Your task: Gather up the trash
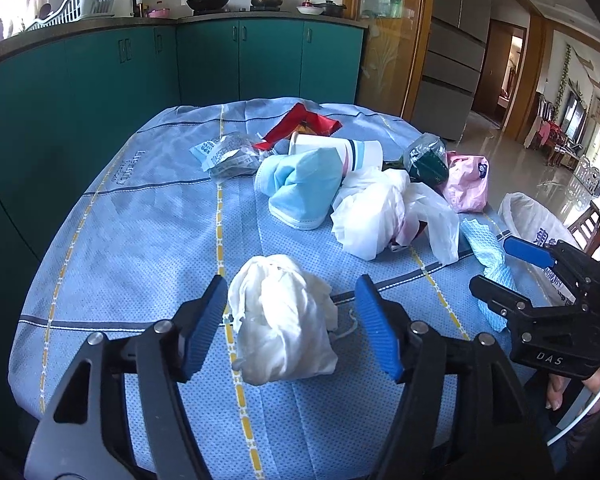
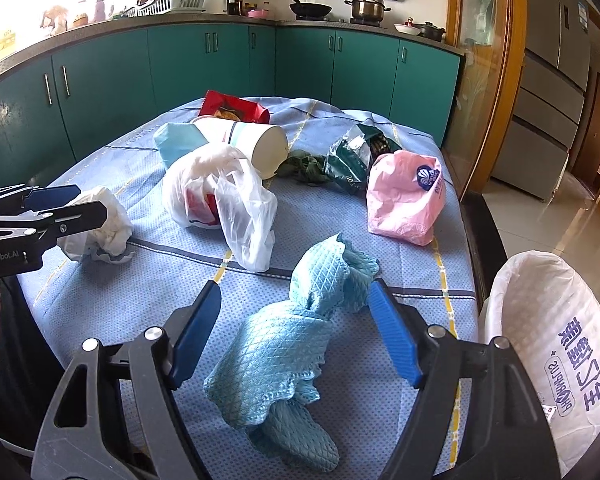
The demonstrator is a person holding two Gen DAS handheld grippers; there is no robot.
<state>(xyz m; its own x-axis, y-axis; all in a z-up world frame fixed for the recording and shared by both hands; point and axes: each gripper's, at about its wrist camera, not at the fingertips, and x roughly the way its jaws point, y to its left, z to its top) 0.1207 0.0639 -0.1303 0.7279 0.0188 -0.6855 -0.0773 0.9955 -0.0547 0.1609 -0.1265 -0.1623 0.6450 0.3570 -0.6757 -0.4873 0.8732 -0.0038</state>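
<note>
Straddling a white tissue wad (image 1: pixel 280 320) and teal cloth (image 2: pixel 284 344), both tongs are gaping, gripping nothing; a lined bin (image 2: pixel 548 344) is waiting at three o'clock.

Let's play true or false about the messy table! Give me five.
1. The left tool has a white tissue wad between its open jaws. True.
2. The right tool is squeezing the paper cup. False: its open jaws sit around a blue cloth.
3. The cup stands upright. False: it lies on its side.
4. A pink bag is on the table. True.
5. The cabinets are red. False: green.
</note>
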